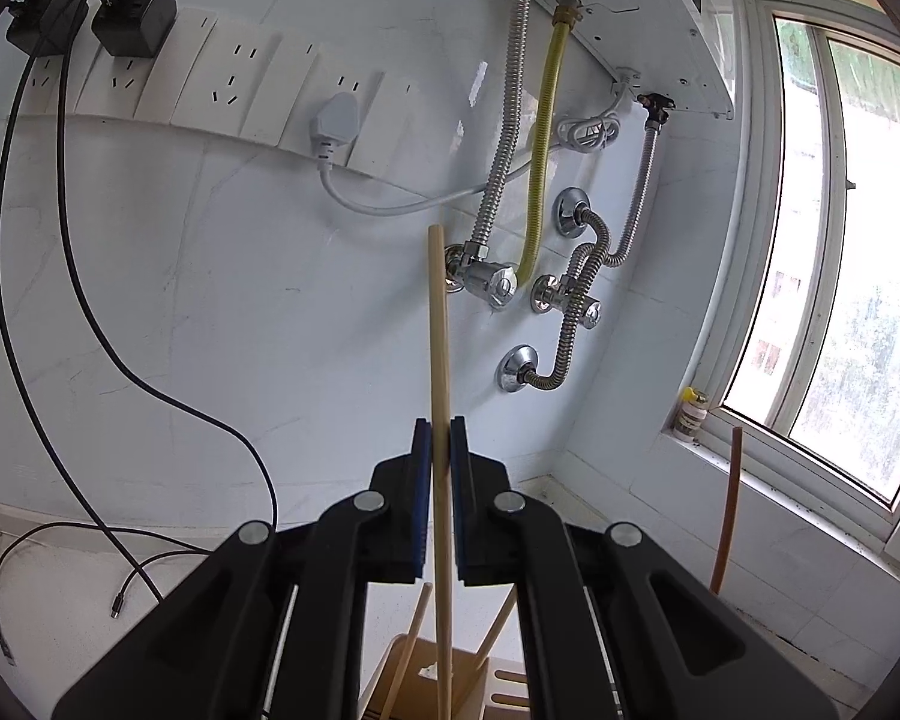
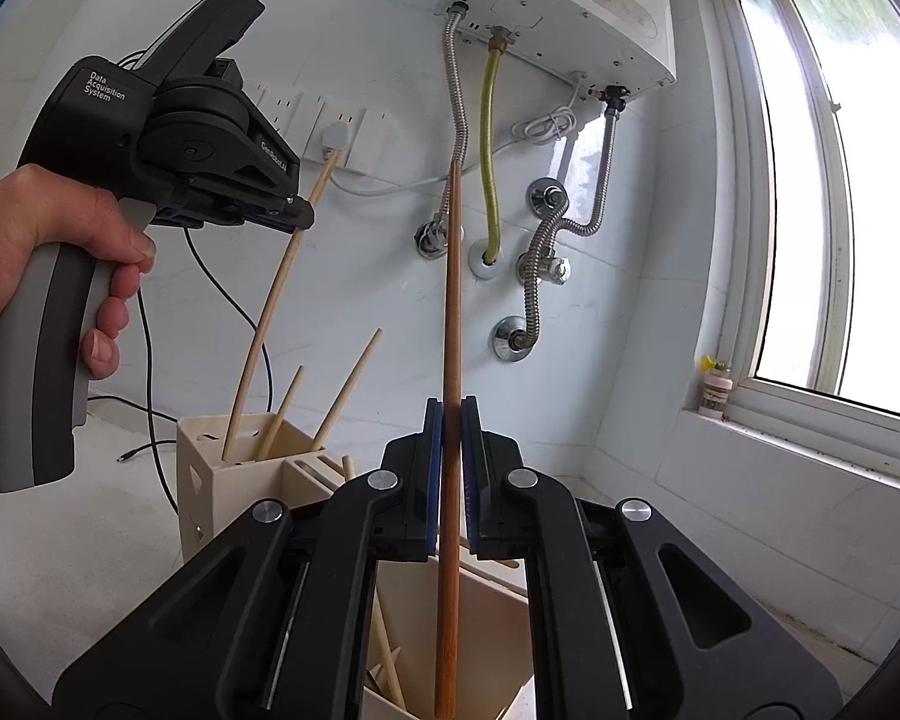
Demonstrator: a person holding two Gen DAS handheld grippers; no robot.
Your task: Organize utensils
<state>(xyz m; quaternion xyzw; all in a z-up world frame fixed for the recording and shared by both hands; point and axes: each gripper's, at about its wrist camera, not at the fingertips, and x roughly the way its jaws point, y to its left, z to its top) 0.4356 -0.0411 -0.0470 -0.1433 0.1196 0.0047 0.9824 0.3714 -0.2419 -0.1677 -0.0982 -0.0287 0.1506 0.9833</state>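
Note:
My left gripper (image 1: 441,438) is shut on a pale wooden chopstick (image 1: 438,330) held upright, its lower end over the left compartment of a wooden utensil holder (image 1: 417,678). In the right wrist view the left gripper (image 2: 297,217) holds that pale chopstick (image 2: 264,324), whose lower end is inside the holder (image 2: 198,480). My right gripper (image 2: 450,420) is shut on a dark brown chopstick (image 2: 451,324) held upright over the holder's right compartment (image 2: 486,618). The brown chopstick (image 1: 727,510) also shows in the left wrist view. Several pale chopsticks (image 2: 345,387) stand in the holder.
A white water heater (image 2: 570,6) with metal hoses (image 2: 459,108) and valves (image 1: 492,282) hangs on the tiled wall. A socket strip (image 1: 228,78) with black cables (image 1: 78,276) is at left. A window (image 1: 840,252) and its sill with a small jar (image 1: 690,414) are at right.

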